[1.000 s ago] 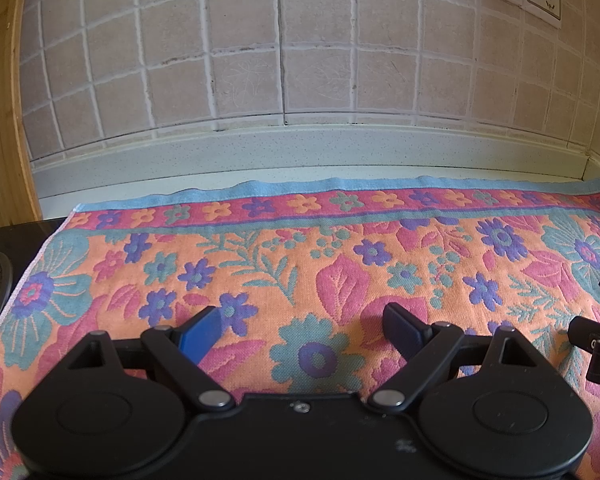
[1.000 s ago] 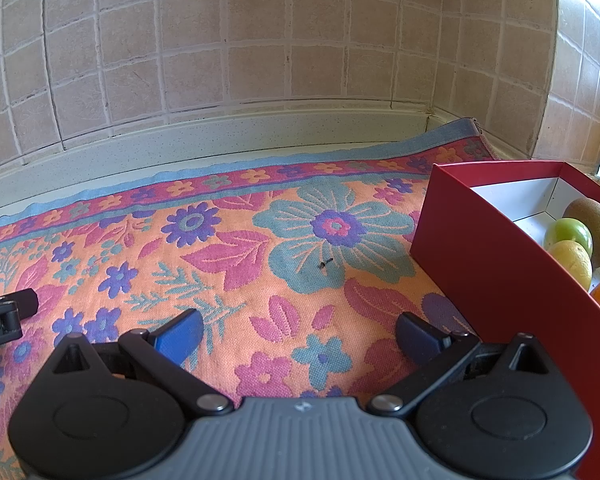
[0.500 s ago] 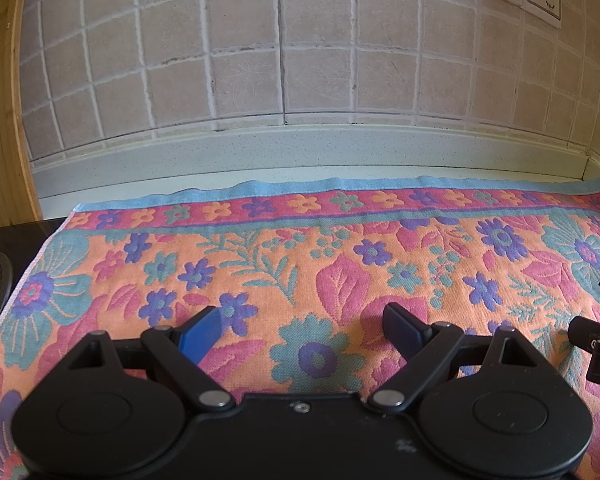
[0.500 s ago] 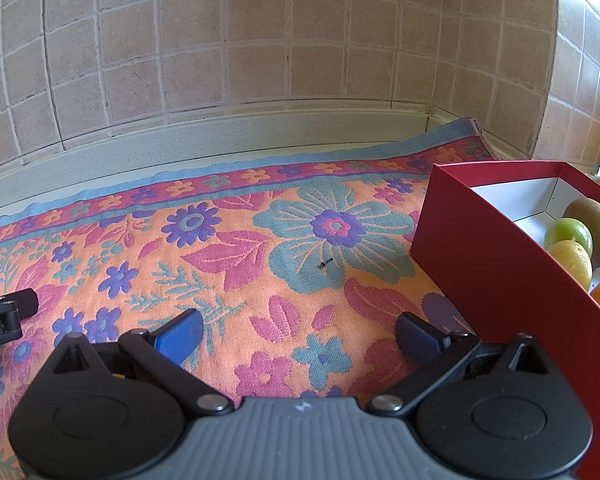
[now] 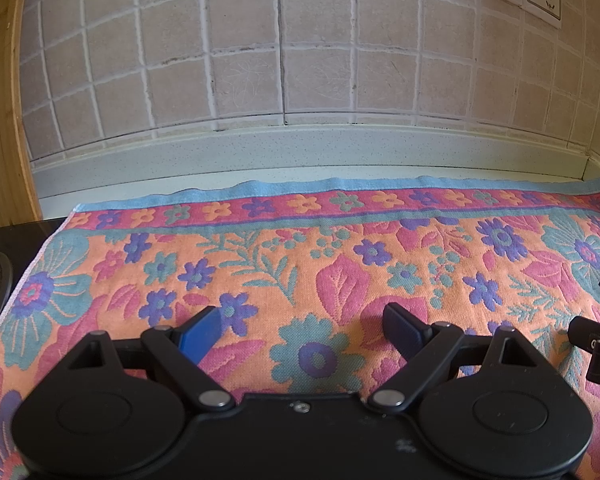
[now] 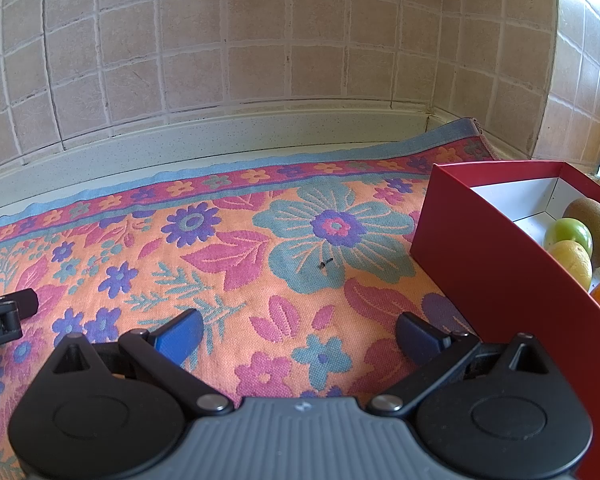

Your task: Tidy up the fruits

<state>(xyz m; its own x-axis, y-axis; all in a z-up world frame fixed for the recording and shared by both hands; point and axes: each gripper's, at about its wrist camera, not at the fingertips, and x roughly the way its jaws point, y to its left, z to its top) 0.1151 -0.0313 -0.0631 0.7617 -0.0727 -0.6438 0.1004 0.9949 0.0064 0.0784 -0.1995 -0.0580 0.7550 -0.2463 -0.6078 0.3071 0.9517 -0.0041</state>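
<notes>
The floral cloth (image 5: pixel 340 264) is a coarse woven textile, matt, with a visible weave and a plain blue hem. The wall tiles (image 5: pixel 244 72) look like dull, slightly scuffed ceramic with rough grout lines; the counter edge (image 5: pixel 300 148) is speckled stone — smooth, faintly satin. At the far left stands a wooden panel (image 5: pixel 0 100) with visible grain. The red box (image 6: pixel 500 264) seems smooth card, white inside. The left gripper (image 5: pixel 300 330) is matt black plastic with bright metal pivot pins; the right gripper (image 6: pixel 300 332) adds a ribbed grey housing.
</notes>
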